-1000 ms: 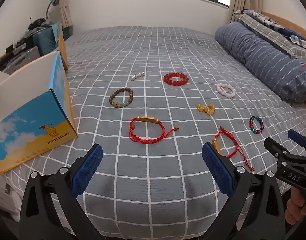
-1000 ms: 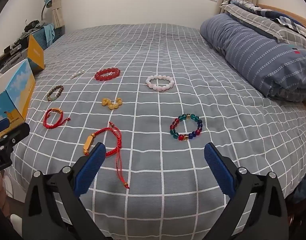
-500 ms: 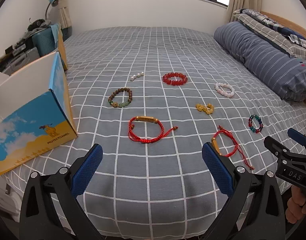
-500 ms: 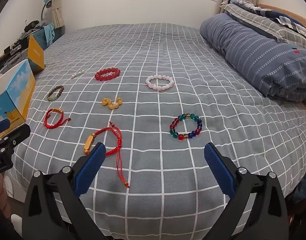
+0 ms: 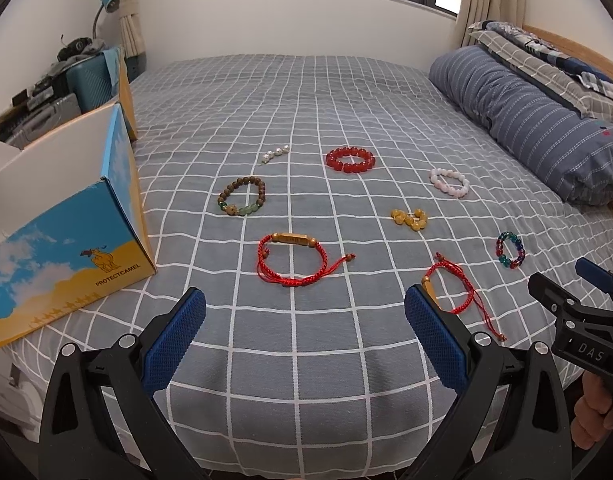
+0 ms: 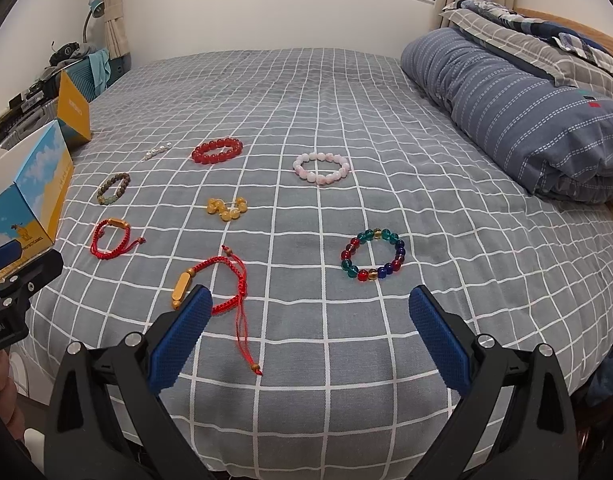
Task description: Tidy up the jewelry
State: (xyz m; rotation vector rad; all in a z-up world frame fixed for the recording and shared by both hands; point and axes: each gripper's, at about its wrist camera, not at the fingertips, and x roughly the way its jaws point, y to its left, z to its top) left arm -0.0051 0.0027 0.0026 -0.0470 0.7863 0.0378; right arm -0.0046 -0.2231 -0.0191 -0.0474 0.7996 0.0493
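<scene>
My left gripper point(image 5: 304, 332) and right gripper point(image 6: 310, 330) gape wide, empty. I could snag the red cord bracelet point(image 6: 214, 280), lower centre: its loose tails would drag.

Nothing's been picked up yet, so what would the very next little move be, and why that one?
Probably ease the left gripper forward and down over the red cord bracelet with the gold bar. Both grippers are open and empty, this bracelet lies almost straight ahead between the left one's fingers, and the open box sits on that same side, likely where jewelry goes.
</scene>
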